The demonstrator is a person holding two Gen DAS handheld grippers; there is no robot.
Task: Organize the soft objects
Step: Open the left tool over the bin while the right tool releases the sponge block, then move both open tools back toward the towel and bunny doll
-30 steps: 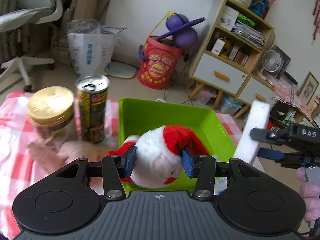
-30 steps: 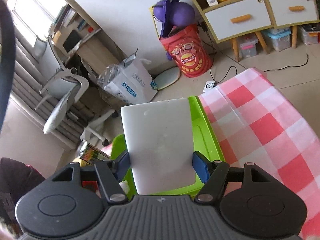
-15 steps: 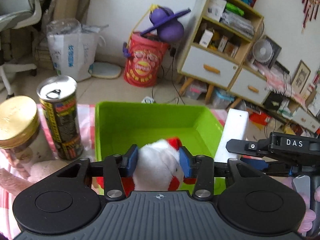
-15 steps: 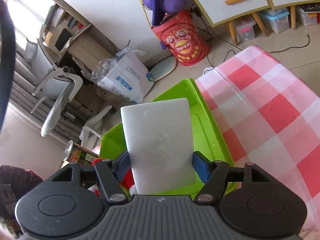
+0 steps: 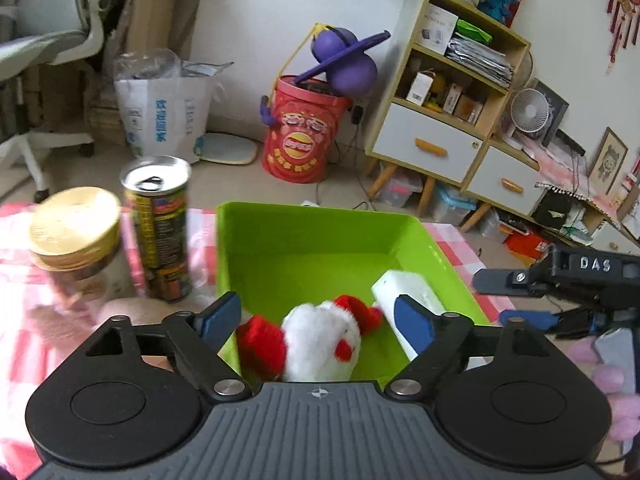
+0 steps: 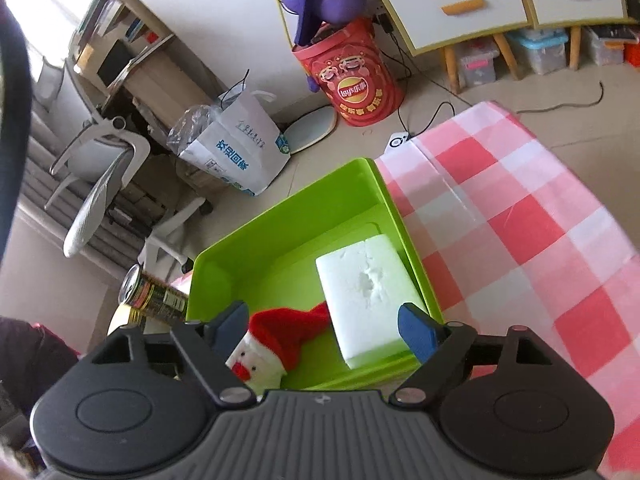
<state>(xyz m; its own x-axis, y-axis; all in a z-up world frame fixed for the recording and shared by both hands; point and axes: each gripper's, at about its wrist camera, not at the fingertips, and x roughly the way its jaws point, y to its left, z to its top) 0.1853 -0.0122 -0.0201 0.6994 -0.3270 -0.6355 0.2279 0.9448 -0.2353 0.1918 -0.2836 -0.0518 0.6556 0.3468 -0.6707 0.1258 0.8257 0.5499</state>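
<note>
A green bin (image 5: 320,236) (image 6: 224,260) stands on the red-checked cloth. A red and white Santa plush (image 5: 320,340) (image 6: 272,344) lies in its near part. A white foam block (image 6: 368,292) (image 5: 408,292) lies flat in the bin along its right wall. My left gripper (image 5: 316,320) is open above the plush, not touching it. My right gripper (image 6: 324,330) is open above the bin's near edge, over the plush and the block; it also shows in the left wrist view (image 5: 516,296). A pale pink soft object (image 5: 124,312) lies on the cloth left of the bin.
A tall drink can (image 5: 158,232) (image 6: 154,294) and a jar with a gold lid (image 5: 76,244) stand left of the bin. The checked tablecloth (image 6: 520,232) stretches to the right. Beyond the table are a red bucket (image 5: 304,144), a shelf unit (image 5: 452,112) and an office chair (image 6: 104,176).
Both grippers opened. The left let the Santa plush drop into the bin; the right released the foam block, which now lies flat in the bin.
</note>
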